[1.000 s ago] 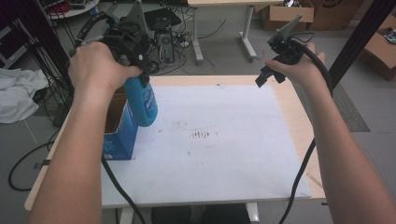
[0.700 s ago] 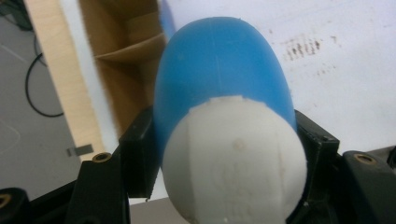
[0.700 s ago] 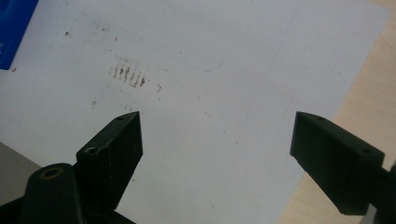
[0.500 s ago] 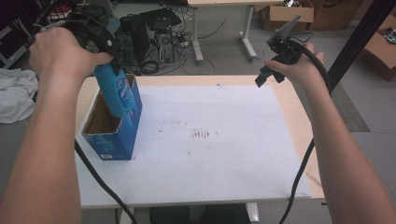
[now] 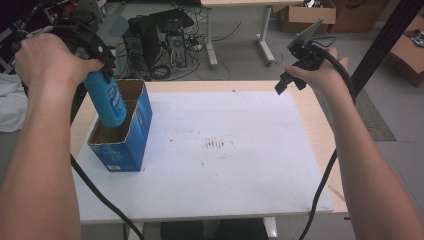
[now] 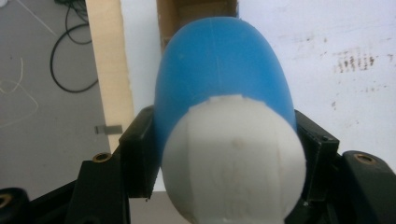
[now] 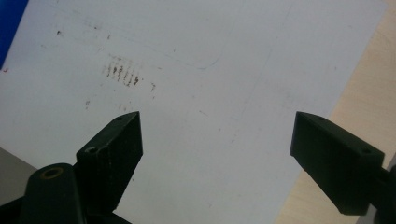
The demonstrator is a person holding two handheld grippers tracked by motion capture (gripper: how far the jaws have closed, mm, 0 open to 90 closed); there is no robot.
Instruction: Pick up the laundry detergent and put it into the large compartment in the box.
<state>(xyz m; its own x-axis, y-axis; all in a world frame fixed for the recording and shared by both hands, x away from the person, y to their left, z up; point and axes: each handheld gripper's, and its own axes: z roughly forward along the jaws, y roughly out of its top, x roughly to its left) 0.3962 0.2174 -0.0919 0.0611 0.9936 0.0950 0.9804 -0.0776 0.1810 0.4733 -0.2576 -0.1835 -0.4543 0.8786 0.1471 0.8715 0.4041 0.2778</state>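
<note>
Gripping: left hand-held gripper [image 6: 224, 154] was clamped on the blue plastic bottle with the white rounded cap [image 5: 106, 100], its black jaws pressed to both sides of the bottle just behind the cap.
Bottle position: it hung tilted in the air, lower end dipped over the open top of the blue cardboard box [image 5: 122, 135], and from the high view I could not tell whether it touched the rim.
Box position: it stood upright near the left edge of the white-topped bench [image 5: 240, 150], mouth open, brown inside, nothing seen within.
Right side: right hand-held gripper [image 7: 215, 140] was parted wide with nothing between its jaws, held above the bench's far right corner, well apart from the box.
Step in hand: by my reading, the bottle was being lined up for a drop into the box, with lowering not yet done.
Next move calls for: bringing the bottle squarely over the opening, straightening it enough to clear the box walls, sinking it inside, then letting the jaws part.
Watch for: the light box could tip or slide if the bottle caught its rim.
</note>
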